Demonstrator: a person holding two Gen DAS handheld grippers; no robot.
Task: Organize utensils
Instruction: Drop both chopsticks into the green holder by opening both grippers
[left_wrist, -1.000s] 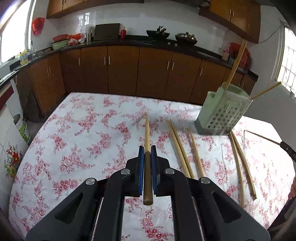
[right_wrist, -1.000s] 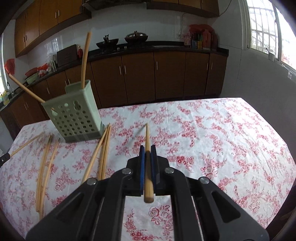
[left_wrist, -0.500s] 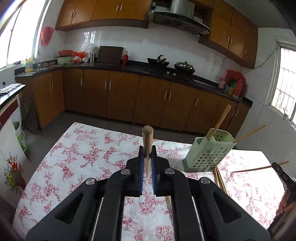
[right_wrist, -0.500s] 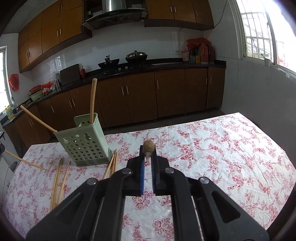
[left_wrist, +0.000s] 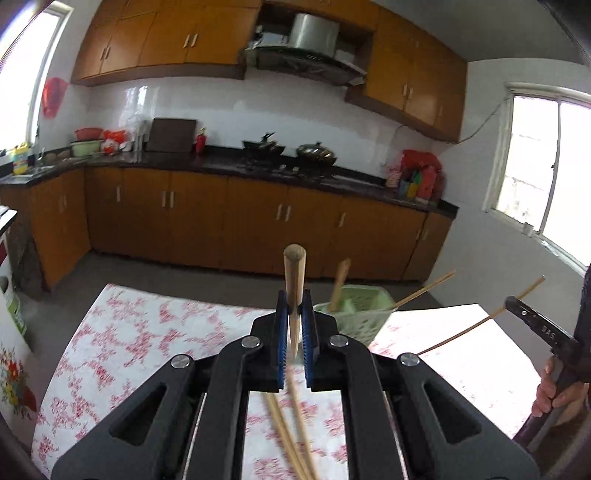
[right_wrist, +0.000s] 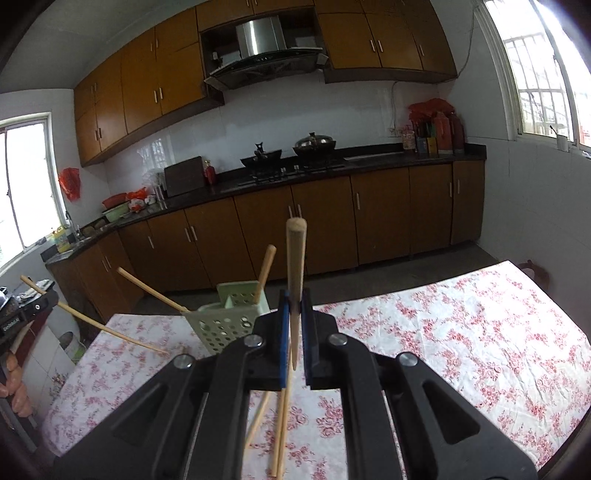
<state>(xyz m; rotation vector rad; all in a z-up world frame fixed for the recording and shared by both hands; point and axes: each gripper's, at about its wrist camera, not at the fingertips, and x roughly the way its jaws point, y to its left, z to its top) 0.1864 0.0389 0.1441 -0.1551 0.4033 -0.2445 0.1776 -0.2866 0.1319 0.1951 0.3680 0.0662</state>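
Kitchen with brown wooden cabinets; floral tablecloth (left_wrist: 147, 332) covers the table in the foreground.

Left wrist view: left gripper (left_wrist: 294, 325) clenched on a wooden chopstick (left_wrist: 294, 280). Stick is pinched between the blue pads, blunt end rising above the fingertips, thin end hanging below them. Loose chopsticks (left_wrist: 291, 435) lie on the cloth beneath the jaws. Just right of the fingers, green perforated holder (left_wrist: 354, 317) with two chopsticks leaning in it. Far right, the other gripper carries its own stick.

Right wrist view: holder (right_wrist: 225, 325) left of the fingers. Right gripper (right_wrist: 294, 325) clamped on a second chopstick (right_wrist: 295, 266), likewise upright between the pads.
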